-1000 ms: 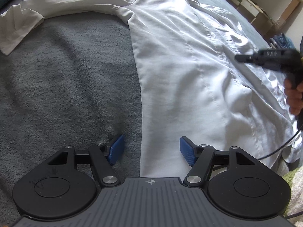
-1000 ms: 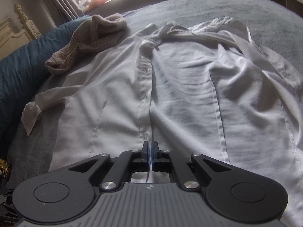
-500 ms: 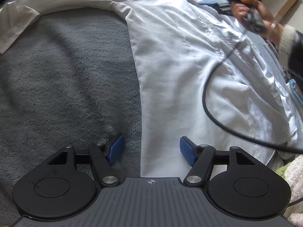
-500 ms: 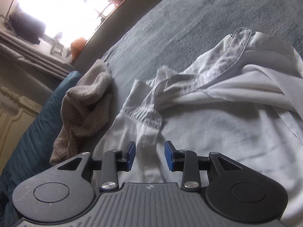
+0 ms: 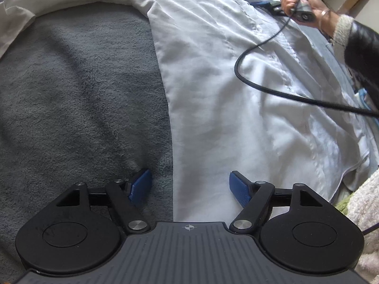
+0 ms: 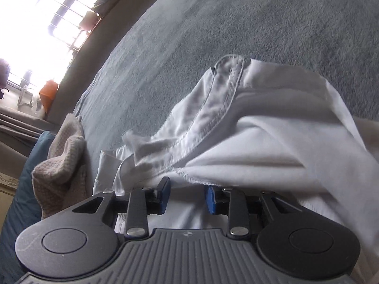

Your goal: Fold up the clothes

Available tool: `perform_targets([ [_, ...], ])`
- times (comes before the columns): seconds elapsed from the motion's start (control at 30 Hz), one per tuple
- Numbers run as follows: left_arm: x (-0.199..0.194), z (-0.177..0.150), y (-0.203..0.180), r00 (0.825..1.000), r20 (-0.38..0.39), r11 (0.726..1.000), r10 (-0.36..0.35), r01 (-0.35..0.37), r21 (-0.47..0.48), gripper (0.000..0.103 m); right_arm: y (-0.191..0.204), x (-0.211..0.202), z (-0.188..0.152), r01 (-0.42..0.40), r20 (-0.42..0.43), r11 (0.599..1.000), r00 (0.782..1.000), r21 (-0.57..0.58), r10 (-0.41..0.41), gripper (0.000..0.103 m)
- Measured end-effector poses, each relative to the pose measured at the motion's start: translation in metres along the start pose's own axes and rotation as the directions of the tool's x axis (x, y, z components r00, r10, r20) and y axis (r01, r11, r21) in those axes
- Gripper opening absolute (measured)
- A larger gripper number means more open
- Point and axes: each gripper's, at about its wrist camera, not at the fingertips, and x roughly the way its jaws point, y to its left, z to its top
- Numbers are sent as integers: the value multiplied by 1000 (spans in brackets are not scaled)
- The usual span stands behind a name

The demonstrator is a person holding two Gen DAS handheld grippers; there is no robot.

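A white button shirt (image 5: 225, 75) lies spread on the grey blanket (image 5: 78, 90), one sleeve stretching off to the upper left. My left gripper (image 5: 189, 187) hovers open over the shirt's bottom hem, its left pad above the blanket and its right pad above the cloth. Far up the shirt, a hand (image 5: 300, 2) holds the right gripper near the collar. In the right wrist view the right gripper (image 6: 186, 195) is open, low at the shirt's collar (image 6: 213, 108), with white cloth lying between and over its blue pads.
A beige knitted garment (image 6: 64, 156) lies beside a blue pillow (image 6: 19, 203) left of the collar. A black cable (image 5: 272, 90) loops across the shirt. A dark sleeve (image 5: 362, 49) and fluffy pale fabric (image 5: 364, 203) are at the right; a bright window (image 6: 42, 19) lies beyond the bed.
The right gripper left the shirt's lower front, opened, and travelled up to the collar, ending closer to it. The left gripper has stayed open at the hem.
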Motion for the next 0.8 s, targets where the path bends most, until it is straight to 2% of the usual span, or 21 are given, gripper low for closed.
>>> perform_targets([
  [0.2,1,2,0,1000,-13,1000,5,-5,3,73,14,22,25,60,91,995,994,-78,-53,31],
  [0.33,2,3,-1,1000,-20,1000,12,-12,10,74,17,18,29,45,81,995,996,-90,-38,33],
  [0.43,2,3,-2,1000,-20,1000,13,-13,15,74,20,13,30,30,68,995,997,-96,-24,46],
  [0.63,0,3,0,1000,-18,1000,8,-8,19,77,29,-16,10,-114,-51,982,993,-148,107,48],
  [0.7,0,3,1,1000,-17,1000,7,-6,21,78,40,-12,1,-137,-93,972,988,-189,121,48],
  [0.8,-3,2,2,1000,-11,1000,5,-5,18,78,59,1,-10,-131,-105,956,989,-264,106,47],
])
